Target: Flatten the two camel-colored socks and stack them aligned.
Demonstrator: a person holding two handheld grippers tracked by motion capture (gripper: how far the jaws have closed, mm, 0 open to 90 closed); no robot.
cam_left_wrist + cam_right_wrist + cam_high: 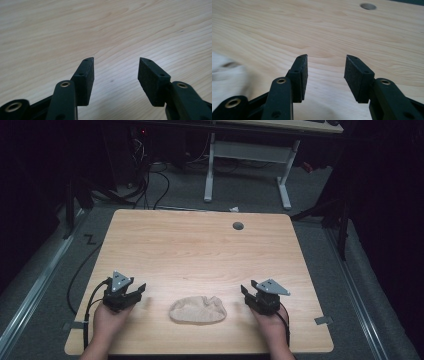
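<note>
**Both grippers wide and empty, cloth loose between them**

Wooden table [200, 250]: light wood grain, round cable hole [238, 226] near the far edge, right of centre. No brand, label or readable writing on the tabletop or on either gripper.

Beige cloth [198, 309]: crumpled in a flat heap on the near part of the table, roughly midway between the two hands, apart from both. The right gripper view catches it as a pale blur [227, 72] at the left edge.

Left gripper [141, 289]: held by the person's left hand [111, 317] near the front left of the table, grey three-cornered plate on top, cable trailing back off the near edge. Jaws stand wide; the left gripper view shows bare wood between them [116, 72], nothing held.

Right gripper [245, 293]: in the right hand [272, 322] near the front right, grey plate on top. Jaws wide, bare wood between them [325, 72], pads clear of the cloth.
</note>
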